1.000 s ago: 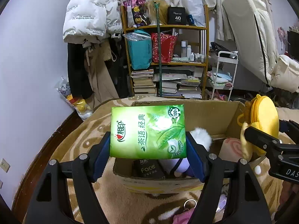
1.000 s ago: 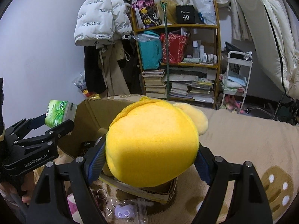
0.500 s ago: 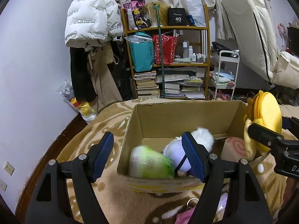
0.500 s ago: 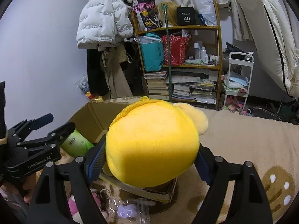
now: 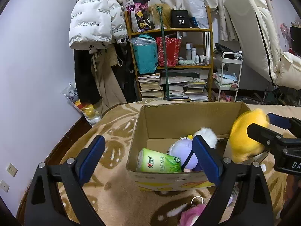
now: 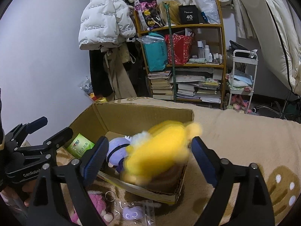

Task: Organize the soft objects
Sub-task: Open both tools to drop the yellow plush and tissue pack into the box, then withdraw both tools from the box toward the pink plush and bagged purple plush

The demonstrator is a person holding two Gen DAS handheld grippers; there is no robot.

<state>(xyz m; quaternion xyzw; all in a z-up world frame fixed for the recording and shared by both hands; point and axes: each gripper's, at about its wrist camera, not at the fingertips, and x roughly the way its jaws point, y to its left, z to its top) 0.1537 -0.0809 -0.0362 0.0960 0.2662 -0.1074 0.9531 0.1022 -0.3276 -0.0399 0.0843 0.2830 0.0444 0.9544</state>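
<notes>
An open cardboard box (image 5: 180, 118) (image 6: 131, 116) stands on the beige bed cover. Inside lie a green tissue pack (image 5: 160, 162) (image 6: 80, 146) and a purple-and-white plush (image 5: 185, 148) (image 6: 118, 148). A yellow plush (image 6: 160, 150) (image 5: 244, 137), blurred by motion, is falling into the box's right side between my right gripper's spread fingers. My right gripper (image 6: 148, 156) is open just in front of the box. My left gripper (image 5: 148, 156) is open and empty over the box's near left corner.
A pink plush with a key ring (image 6: 97, 207) (image 5: 191, 212) and a purple toy in a clear bag (image 6: 133, 211) lie on the cover in front of the box. A cluttered bookshelf (image 5: 173, 66), hanging coats (image 5: 94, 28) and a white cart (image 5: 228, 75) stand beyond the bed.
My left gripper opened and the green tissue pack dropped into the box. My right gripper then opened and the yellow plush is falling into the box.
</notes>
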